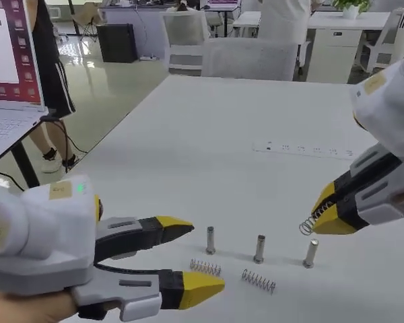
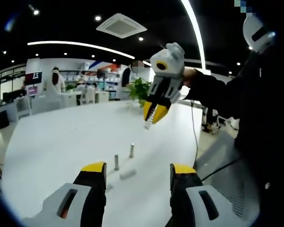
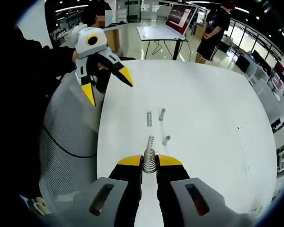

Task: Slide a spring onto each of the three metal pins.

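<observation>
Three short metal pins [image 1: 210, 240] [image 1: 259, 249] [image 1: 311, 254] stand upright in a row on the white table [image 1: 209, 148]. Two loose springs [image 1: 205, 268] [image 1: 258, 280] lie flat in front of them. My right gripper [image 1: 328, 214] hovers just above and right of the rightmost pin, shut on a third spring [image 1: 308, 223] that sticks out from its tips; that spring [image 3: 150, 157] shows end-on between the right gripper's [image 3: 150, 161] jaws. My left gripper [image 1: 198, 257] is open, its tips on either side of the left spring and near the left pin. The left gripper [image 2: 138, 169] holds nothing.
An open laptop [image 1: 7, 60] stands on a stand at the far left, with a person [image 1: 50, 67] behind it. A white power strip [image 1: 303, 149] lies farther back on the table. Grey chairs [image 1: 249, 57] stand at the far edge.
</observation>
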Demonstrator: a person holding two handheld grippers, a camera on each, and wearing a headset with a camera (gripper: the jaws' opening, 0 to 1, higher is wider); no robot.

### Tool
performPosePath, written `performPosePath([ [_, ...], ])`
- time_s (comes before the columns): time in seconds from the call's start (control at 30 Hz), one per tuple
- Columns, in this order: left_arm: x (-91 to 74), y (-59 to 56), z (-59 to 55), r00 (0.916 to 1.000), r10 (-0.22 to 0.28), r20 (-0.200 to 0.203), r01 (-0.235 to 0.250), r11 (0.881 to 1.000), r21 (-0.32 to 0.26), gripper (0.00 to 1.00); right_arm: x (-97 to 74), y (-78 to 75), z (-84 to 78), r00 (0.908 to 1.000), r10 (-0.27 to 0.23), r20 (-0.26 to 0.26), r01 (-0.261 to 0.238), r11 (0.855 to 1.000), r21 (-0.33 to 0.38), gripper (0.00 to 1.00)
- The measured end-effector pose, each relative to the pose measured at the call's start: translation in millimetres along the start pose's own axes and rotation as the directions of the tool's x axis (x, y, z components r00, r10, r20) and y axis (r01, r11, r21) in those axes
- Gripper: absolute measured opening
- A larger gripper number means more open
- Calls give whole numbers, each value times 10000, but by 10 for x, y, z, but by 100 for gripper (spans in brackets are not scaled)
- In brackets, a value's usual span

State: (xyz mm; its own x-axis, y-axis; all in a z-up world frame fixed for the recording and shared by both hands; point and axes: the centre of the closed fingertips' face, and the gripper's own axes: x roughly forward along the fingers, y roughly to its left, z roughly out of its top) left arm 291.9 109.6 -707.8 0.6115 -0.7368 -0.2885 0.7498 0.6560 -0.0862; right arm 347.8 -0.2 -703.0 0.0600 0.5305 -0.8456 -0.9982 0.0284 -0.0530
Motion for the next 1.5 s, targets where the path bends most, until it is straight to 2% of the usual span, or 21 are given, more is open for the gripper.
performPosePath([
  [0.13, -49, 63, -55, 9995, 311, -60, -311, 9995, -96, 49, 19, -106, -55, 9999, -90, -107, 92, 9997, 215, 8],
  [0.2, -81, 118, -122, 9977, 595, -312, -597, 9982, -39, 50, 38, -176, -109, 9992, -233, -323, 242, 9994, 267, 8],
  [0.37, -101, 123, -202, 9961, 732, -498, -735, 9973, -41, 51, 121, -353, -237, 9966, -364, -745, 400, 9981, 475, 8],
  [0.47, -87, 101, -209, 9964, 717, -452, -723, 9973, -118, 52, 199, -465, -355, 9887, -557, -1389, 626, 9970, 457, 8],
  [0.6, -72, 78, -210, 9970, 655, -420, -662, 9977, -164, 52, 312, -484, -376, 9873, -303, -1560, 394, 9977, 551, 8],
  [0.7, -68, 77, -222, 9968, 663, -455, -670, 9976, -146, 52, 400, -546, -495, 9711, -454, -2343, 535, 9982, 282, 8],
  [0.8, -64, 77, -254, 9960, 694, -558, -700, 9975, -85, 52, 480, -562, -531, 9667, -334, -2537, 431, 9985, 325, 8],
  [0.87, -62, 75, -268, 9956, 696, -626, -701, 9975, -52, 52, 524, -579, -585, 9584, -290, -2840, 375, 9990, 244, 8],
  [1.27, -67, 82, -285, 9953, 720, -641, -726, 9973, -62, 52, 648, -615, -703, 9502, -69, -3116, 260, 9980, 571, 8],
  [1.37, -67, 82, -287, 9955, 707, -631, -714, 9974, -84, 52, 667, -611, -696, 9523, -4, -3052, 223, 9974, 683, 8],
  [1.5, -66, 79, -295, 9955, 687, -650, -694, 9975, -90, 51, 727, -610, -719, 9495, 100, -3137, 144, 9971, 753, 8],
])
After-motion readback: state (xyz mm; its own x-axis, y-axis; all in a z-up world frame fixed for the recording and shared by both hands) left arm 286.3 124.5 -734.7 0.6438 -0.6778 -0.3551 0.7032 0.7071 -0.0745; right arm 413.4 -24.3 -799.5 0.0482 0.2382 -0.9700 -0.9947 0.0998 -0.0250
